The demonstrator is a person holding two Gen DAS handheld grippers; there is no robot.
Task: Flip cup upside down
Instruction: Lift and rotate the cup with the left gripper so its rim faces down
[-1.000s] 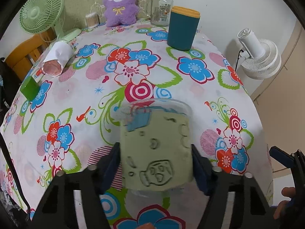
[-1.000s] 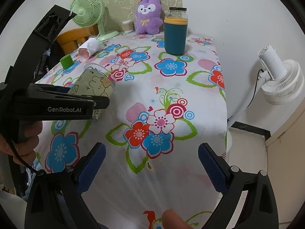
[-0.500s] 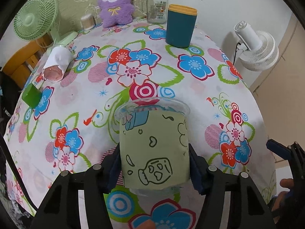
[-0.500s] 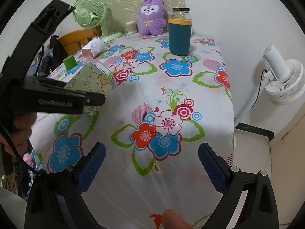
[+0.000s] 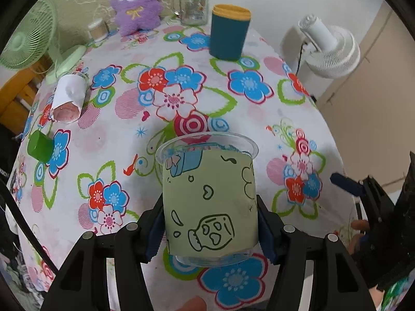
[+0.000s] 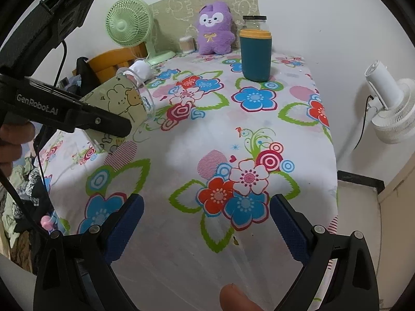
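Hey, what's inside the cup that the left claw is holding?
Nothing shows through the clear rim of the cup in the left claw. Its green printed sleeve covers the lower inside.

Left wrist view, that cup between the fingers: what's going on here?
A person holds a hand-held gripper in each hand. The left hand-held gripper is shut on a clear plastic cup with a green cartoon sleeve, held above the flowered tablecloth. From the right wrist view the cup is tilted, its open rim pointing away and somewhat up, so it is not upside down yet. The right hand-held gripper is open and empty, over the near end of the table.
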